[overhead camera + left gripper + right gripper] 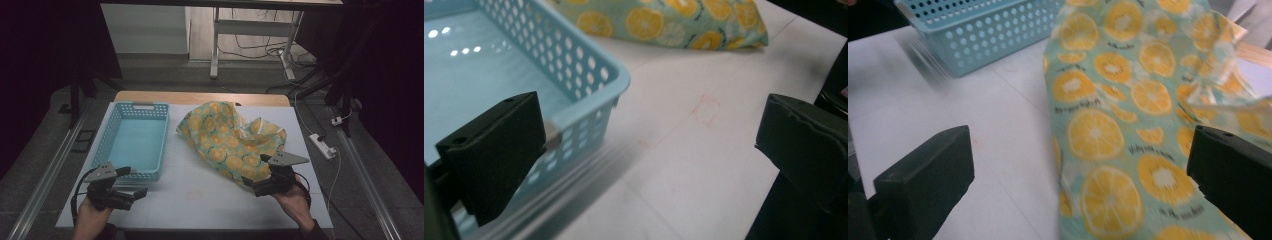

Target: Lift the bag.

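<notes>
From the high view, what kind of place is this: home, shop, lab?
Most likely a lab or recording workspace. A white table stands between floor rails, a power strip and loose cables lie on the floor, and the surroundings are dark.

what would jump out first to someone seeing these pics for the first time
The crumpled cloth with the orange-slice print stands out most, lying on the right half of the white table. Beside it on the left sits an empty light blue basket with perforated walls. The right gripper hovers at the cloth's near edge with jaws open, and the left gripper sits by the basket's near corner, also open.
</notes>
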The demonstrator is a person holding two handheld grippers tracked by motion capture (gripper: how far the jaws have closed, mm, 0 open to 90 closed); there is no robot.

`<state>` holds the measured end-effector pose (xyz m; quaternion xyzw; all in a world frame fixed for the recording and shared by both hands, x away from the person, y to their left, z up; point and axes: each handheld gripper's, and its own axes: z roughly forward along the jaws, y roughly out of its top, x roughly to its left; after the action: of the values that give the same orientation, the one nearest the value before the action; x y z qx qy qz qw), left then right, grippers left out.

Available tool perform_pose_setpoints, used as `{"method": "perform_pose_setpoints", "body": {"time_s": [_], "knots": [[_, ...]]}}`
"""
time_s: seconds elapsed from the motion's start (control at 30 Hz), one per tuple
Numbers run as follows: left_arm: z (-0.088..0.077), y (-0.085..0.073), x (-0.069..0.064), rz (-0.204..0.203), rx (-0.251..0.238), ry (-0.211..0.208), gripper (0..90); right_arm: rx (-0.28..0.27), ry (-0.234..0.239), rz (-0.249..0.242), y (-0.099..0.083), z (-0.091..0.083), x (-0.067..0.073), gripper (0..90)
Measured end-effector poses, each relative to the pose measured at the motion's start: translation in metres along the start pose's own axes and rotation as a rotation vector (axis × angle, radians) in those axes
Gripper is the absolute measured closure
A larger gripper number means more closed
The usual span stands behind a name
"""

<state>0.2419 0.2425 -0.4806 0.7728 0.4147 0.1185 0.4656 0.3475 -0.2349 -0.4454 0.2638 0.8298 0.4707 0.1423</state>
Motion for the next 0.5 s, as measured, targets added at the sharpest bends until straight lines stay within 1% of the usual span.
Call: {"method": "perform_pose_setpoints", "body": {"time_s": [0.2,0.3,0.4,0.5], "knots": [[-0.009,-0.018,0.002,-0.033,0.015,0.031,0.0,-0.005,-0.035,0.024,-0.016,-0.012,-0.002,0.0],[-0.012,-0.025,0.005,-0.045,0.023,0.049,0.0,0.008,-0.061,0.023,-0.026,-0.018,-0.003,0.0],[-0.014,-0.031,0.008,-0.059,0.028,0.066,0.0,0.019,-0.082,0.039,-0.036,-0.024,-0.005,0.0],[-0.015,-0.037,0.012,-0.074,0.04,0.078,0.0,0.042,-0.107,0.048,-0.047,-0.03,-0.007,0.0]]}}
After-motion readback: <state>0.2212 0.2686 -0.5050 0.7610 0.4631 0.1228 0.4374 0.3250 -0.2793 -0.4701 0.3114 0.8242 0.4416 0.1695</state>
